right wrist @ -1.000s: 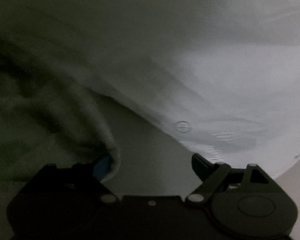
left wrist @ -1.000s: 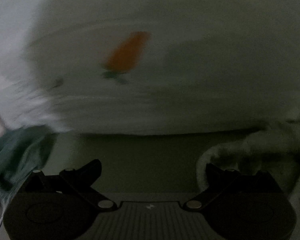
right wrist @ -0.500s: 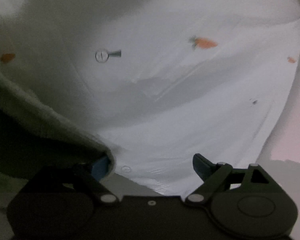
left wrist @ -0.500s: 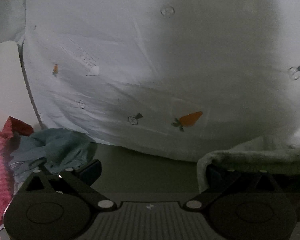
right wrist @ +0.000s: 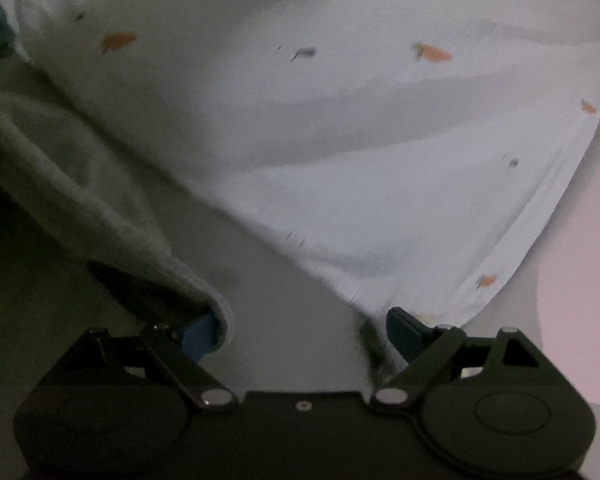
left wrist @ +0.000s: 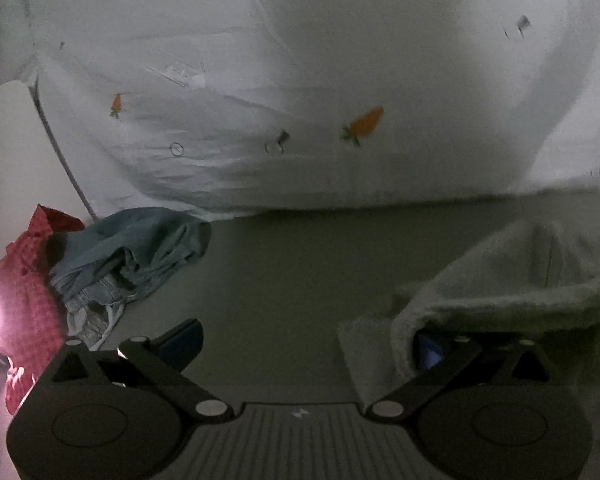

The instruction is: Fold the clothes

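A pale grey-green fleecy garment (left wrist: 512, 280) lies flat below me, with a fold of it draped over the right finger of my left gripper (left wrist: 304, 344). That gripper's jaws stand wide apart, the left finger bare. In the right wrist view the same garment (right wrist: 60, 184) hangs over the left finger of my right gripper (right wrist: 300, 328), whose jaws also stand wide apart. The garment's flat part (right wrist: 268, 304) runs between the fingers. Neither gripper pinches the cloth.
A white sheet with small orange carrot prints (left wrist: 300, 80) covers the surface behind the garment and also shows in the right wrist view (right wrist: 380, 140). A crumpled blue denim piece (left wrist: 132, 256) and a red checked cloth (left wrist: 24, 288) lie at the left.
Both views have pulled back and down: the carrot sheet moved up and away, more of the flat garment shows, and the denim and red cloth came into view at left. Jaws stay apart.
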Motion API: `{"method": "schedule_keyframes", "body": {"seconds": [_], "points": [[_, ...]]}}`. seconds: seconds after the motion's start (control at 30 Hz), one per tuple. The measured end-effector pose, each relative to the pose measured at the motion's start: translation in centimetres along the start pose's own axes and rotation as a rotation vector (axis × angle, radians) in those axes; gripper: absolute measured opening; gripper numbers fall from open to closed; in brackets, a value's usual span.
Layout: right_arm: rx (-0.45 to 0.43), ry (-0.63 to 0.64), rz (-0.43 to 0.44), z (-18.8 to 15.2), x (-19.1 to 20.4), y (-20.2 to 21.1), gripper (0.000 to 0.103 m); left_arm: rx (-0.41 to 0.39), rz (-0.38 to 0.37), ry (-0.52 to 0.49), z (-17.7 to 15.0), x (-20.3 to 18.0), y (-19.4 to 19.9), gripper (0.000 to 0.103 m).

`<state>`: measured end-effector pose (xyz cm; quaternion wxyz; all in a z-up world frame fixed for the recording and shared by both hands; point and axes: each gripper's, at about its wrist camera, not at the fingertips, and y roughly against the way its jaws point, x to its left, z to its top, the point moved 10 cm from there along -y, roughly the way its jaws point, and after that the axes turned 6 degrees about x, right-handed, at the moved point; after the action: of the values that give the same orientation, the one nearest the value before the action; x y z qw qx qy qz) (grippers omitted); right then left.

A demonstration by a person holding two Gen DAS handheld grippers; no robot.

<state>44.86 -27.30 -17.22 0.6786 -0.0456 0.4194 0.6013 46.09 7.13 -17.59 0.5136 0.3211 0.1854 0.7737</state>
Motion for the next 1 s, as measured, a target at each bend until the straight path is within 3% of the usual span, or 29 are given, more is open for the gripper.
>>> {"method": "schedule_keyframes", "body": {"seconds": [0.2,0.3,0.4,0.5,0.67,0.7,0.77,0.87,0.93,1.0], "points": [[0.121,0.058,0.129,-3.4,3.5,-0.3,0.09,0.068,-0.041,-0.232,-3.0,-3.6,-2.0,0.102],[0.142,-0.005,0.186,-3.6,3.3,0.1,0.09,0.032,-0.072,-0.388,-3.6,-4.9,-1.4,0.102],[0.136,-0.065,0.249,-3.2,2.8,0.8,0.09,0.047,-0.181,-0.423,-3.6,-5.2,-0.7,0.102],[0.116,-0.151,0.352,-2.3,2.4,1.7,0.09,0.111,-0.348,-0.353,-2.8,-4.8,-0.1,0.102],[0.104,-0.259,0.464,-1.6,2.8,2.0,0.093,0.276,-0.726,-0.079,-1.6,-3.8,0.6,0.103],[0.11,-0.26,0.459,-1.6,2.9,1.7,0.093,0.288,-0.752,-0.036,-1.5,-3.5,0.6,0.103],[0.128,-0.27,0.447,-1.6,3.0,1.9,0.093,0.287,-0.757,0.041,-1.5,-2.7,0.5,0.103],[0.167,-0.321,0.44,-2.1,2.5,0.9,0.093,0.273,-0.659,0.107,-1.9,-2.2,0.0,0.103],[0.208,-0.341,0.401,-2.7,2.0,-0.3,0.093,0.289,-0.548,0.063,-2.8,-2.8,-0.9,0.103],[0.245,-0.322,0.325,-3.3,1.7,-1.4,0.093,0.296,-0.501,-0.022,-4.0,-4.2,-1.7,0.103]]}}
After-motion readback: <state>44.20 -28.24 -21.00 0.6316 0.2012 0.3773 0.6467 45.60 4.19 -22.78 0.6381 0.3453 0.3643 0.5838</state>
